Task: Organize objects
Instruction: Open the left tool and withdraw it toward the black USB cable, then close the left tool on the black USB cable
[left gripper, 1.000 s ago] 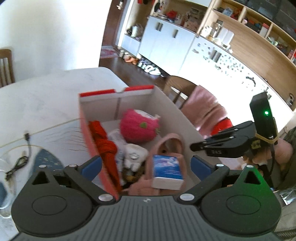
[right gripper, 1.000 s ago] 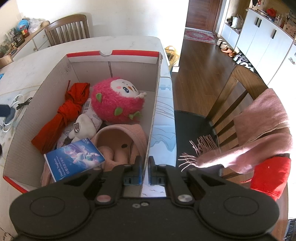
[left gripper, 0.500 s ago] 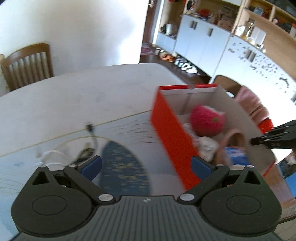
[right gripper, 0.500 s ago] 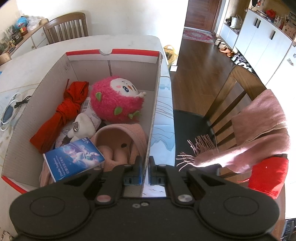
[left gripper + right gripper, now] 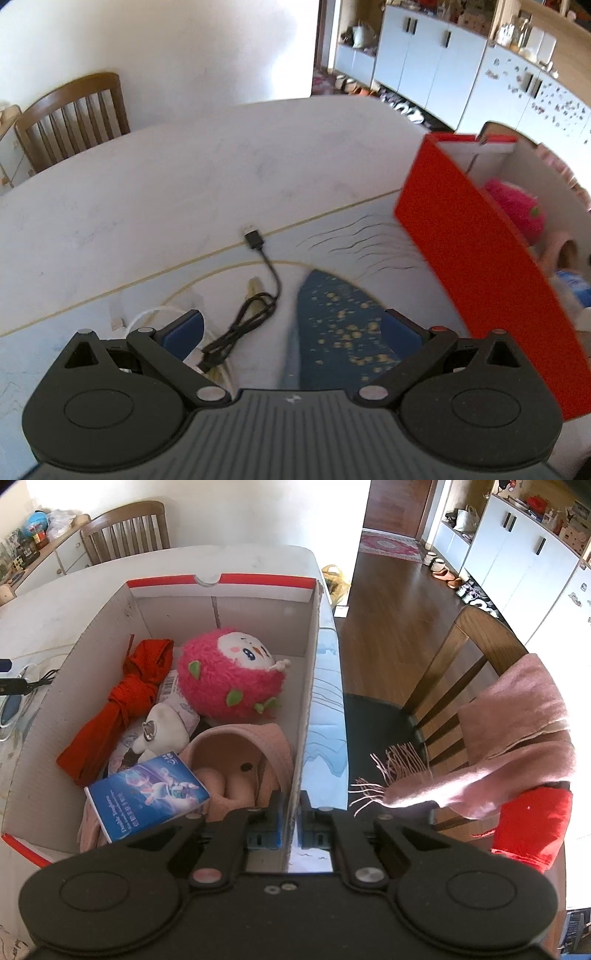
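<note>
Both rigs look basically identical. The left gripper is matte black plastic with a grey ribbed centre plate carrying a tiny white logo, and a big round housing with an embossed disc on either side of that plate. Angled black link arms have silver screws at the pivots, triangular cutouts further out, and blue pads on the fingers. The right gripper has the same black body, a smooth centre with two small screws, and blue pads.

Blue box: white print, too blurred to read.
</note>
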A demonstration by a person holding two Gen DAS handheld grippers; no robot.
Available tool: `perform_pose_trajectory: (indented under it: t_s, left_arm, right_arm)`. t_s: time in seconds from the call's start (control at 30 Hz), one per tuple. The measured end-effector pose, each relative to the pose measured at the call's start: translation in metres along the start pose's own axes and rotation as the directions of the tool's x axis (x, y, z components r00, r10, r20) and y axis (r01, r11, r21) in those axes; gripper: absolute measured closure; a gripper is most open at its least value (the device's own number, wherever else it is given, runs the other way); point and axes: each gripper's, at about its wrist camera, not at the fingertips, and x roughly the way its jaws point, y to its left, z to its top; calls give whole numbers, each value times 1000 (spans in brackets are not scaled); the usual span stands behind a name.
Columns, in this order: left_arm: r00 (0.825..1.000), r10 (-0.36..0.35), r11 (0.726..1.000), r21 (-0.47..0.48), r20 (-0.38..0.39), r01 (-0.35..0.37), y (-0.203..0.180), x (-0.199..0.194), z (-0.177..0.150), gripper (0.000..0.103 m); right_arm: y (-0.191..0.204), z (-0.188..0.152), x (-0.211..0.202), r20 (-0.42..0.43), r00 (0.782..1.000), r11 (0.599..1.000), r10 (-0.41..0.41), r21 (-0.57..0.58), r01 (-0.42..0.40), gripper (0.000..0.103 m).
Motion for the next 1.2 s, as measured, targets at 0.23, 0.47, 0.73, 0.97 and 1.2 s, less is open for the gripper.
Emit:
perform_pose_trajectory:
  t_s: [0.23, 0.47, 0.73, 0.97, 1.2]
  left_arm:
    - [999, -16, 996, 87, -40, 20, 4, 23, 4, 3]
    - [997, -35, 987, 156, -74, 47, 3, 38, 9, 31]
    - [992, -16, 990, 139, -129, 34, 14, 51, 9, 54]
    - [991, -15, 993, 117, -135, 31, 13, 53, 11, 72]
    - [992, 5, 995, 100, -129, 8, 3, 52, 9, 90]
  right_arm:
    - [2, 1, 3, -16, 1000, 1000, -12, 7, 12, 96]
    - [3, 2, 4, -25, 1000, 1000, -18, 15, 19, 96]
    - [4, 2, 4, -30, 999, 1000, -23, 19, 23, 96]
    - [4, 1, 4, -31, 999, 999, -24, 23, 25, 96]
    - [4, 2, 5, -29, 999, 999, -22, 23, 23, 97]
